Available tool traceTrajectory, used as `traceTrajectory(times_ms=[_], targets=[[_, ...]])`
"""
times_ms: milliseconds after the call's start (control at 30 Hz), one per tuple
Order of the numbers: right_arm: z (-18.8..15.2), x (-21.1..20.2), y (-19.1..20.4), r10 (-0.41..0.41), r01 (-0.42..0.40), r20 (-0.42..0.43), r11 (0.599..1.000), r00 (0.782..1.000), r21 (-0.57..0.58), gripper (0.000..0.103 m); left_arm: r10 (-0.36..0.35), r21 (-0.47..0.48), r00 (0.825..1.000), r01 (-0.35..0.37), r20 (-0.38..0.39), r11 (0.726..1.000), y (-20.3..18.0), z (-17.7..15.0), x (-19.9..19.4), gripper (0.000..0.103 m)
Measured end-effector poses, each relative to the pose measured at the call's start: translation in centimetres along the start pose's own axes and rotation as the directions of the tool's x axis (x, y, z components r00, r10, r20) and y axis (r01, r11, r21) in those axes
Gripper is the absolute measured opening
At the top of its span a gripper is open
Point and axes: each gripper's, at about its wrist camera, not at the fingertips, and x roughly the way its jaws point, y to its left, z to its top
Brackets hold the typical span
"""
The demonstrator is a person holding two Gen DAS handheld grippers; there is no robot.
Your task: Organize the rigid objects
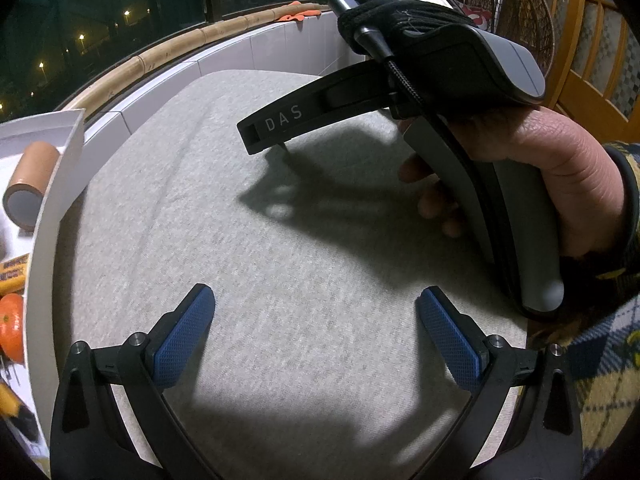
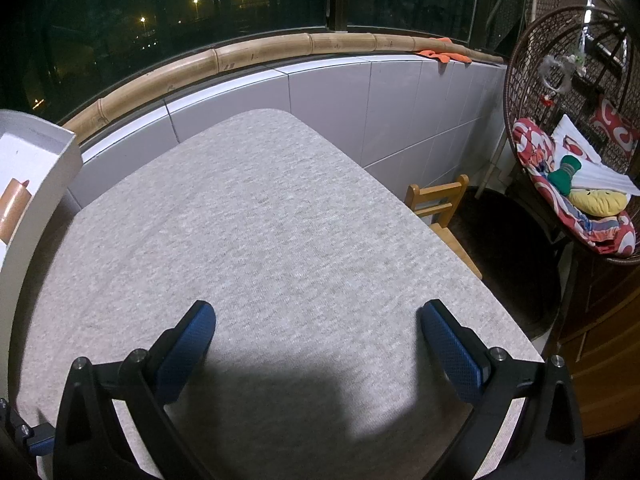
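A grey cloth-covered table (image 2: 280,220) stands by a dark night window, bare where both views reach. The left tongs (image 1: 316,320) and right tongs (image 2: 318,336) gape wide, gripping nothing. A white box (image 1: 44,216) at the left edge contains a brown cylinder (image 1: 32,184), an orange (image 1: 11,326) and other items, so sorting looks nearly or wholly finished.

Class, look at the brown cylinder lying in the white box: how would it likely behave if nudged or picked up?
The brown cylinder lies on its side, so a nudge would probably roll it until the white box wall stops it. Its surface looks smooth, so it may slip between jaws. Weight cannot be judged; only a flat grey end shows.
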Motion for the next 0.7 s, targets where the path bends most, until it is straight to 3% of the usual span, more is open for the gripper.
traceTrajectory(times_ms=[233, 367, 533, 700], targets=[[0.0, 0.0, 0.0, 0.002, -0.002, 0.001, 1.0, 1.0, 0.002, 0.103, 0.0, 0.0, 1.0, 0.0, 0.0, 1.0, -0.1, 0.0, 0.0, 0.103], [0.3, 0.0, -1.3, 0.058, -0.059, 0.019, 0.997, 0.998, 0.04, 0.103, -0.003, -0.002, 1.0, 0.003, -0.001, 1.0, 0.0, 0.0, -0.1, 0.103], [0.1, -0.3, -3.6, 0.016, -0.017, 0.009, 0.997, 1.0, 0.071, 0.103, -0.002, -0.001, 1.0, 0.002, -0.001, 1.0, 0.0, 0.1, -0.1, 0.103], [0.6, 0.2, -3.2, 0.014, -0.015, 0.004, 0.998, 1.0, 0.058, 0.103, 0.0, 0.0, 1.0, 0.0, -0.001, 1.0, -0.1, 0.1, -0.1, 0.103]])
